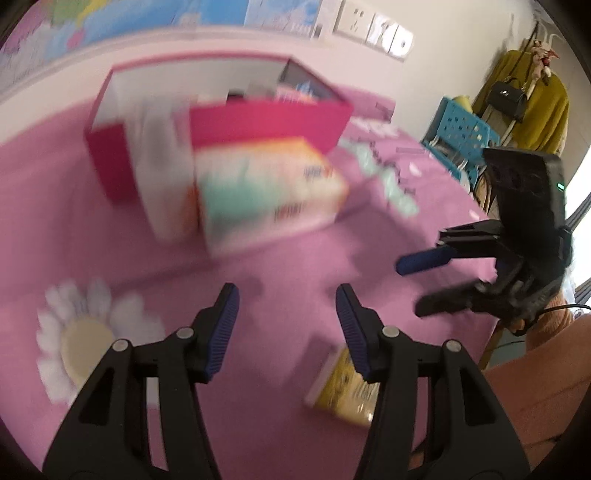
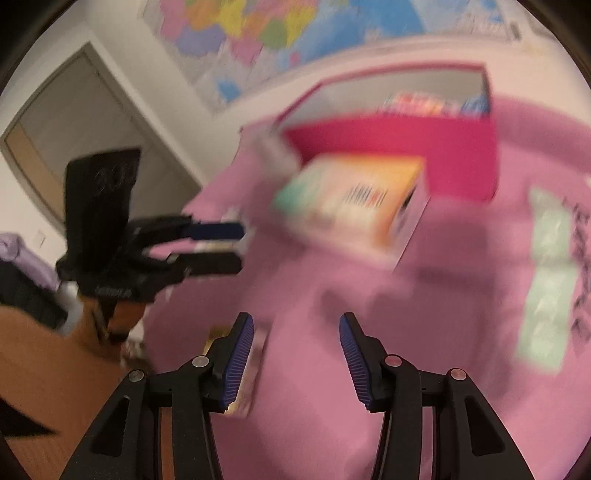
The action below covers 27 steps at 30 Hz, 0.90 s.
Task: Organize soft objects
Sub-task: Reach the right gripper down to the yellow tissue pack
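Observation:
Both views are motion-blurred. A soft tissue pack [image 1: 266, 192] [image 2: 354, 206], teal, white and orange, lies on the pink cover in front of a magenta box [image 1: 266, 122] [image 2: 391, 155] that holds several items. My left gripper [image 1: 287, 291] [image 2: 241, 246] hovers open over bare pink cover, nothing between its fingers. My right gripper [image 2: 296, 319] [image 1: 410, 288] is open too and holds nothing. A yellow pack [image 1: 343, 395] [image 2: 258, 354] lies near the front, partly hidden by a finger. A white daisy-shaped cushion [image 1: 85, 339] lies at the left.
A pale green printed pack [image 1: 384, 177] [image 2: 546, 273] lies right of the box. A blue perforated crate [image 1: 461, 129] and a rack with a yellow garment [image 1: 535, 96] stand beyond the right edge. A wall map [image 2: 277, 29] hangs behind. An orange sleeve [image 1: 535, 369] is at lower right.

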Tool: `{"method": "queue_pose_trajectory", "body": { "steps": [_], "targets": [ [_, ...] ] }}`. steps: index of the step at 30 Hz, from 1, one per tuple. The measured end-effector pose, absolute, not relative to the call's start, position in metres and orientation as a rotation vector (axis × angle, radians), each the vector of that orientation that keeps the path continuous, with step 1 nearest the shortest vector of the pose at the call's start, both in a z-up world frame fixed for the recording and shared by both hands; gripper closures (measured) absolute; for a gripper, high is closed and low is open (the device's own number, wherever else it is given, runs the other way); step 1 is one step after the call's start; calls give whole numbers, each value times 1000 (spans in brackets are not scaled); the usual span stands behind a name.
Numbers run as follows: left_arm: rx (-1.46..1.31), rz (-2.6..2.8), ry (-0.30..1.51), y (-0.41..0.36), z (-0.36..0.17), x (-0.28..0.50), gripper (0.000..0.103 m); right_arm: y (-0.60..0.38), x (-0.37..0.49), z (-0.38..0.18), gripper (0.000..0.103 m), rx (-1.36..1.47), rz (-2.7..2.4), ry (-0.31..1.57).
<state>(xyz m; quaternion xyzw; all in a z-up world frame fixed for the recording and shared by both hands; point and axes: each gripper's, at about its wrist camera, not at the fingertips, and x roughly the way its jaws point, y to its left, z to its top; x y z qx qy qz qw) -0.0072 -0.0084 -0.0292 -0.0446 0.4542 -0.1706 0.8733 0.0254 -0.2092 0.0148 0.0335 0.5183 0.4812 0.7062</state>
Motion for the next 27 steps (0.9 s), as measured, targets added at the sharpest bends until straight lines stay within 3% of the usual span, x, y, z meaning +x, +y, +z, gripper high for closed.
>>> {"method": "queue_pose_trajectory", "body": {
  "steps": [18, 23, 27],
  "targets": [
    [-64, -366, 993, -23, -45, -46, 47, -188, -44, -4, 54, -10, 1174, 1224],
    [-115, -392, 1034, -21, -56, -43, 47, -172, -38, -10, 66, -36, 1143, 1229],
    [-166, -427, 1057, -18, -61, -43, 47, -169, -33, -14, 71, -24, 1109, 1223]
  ]
}}
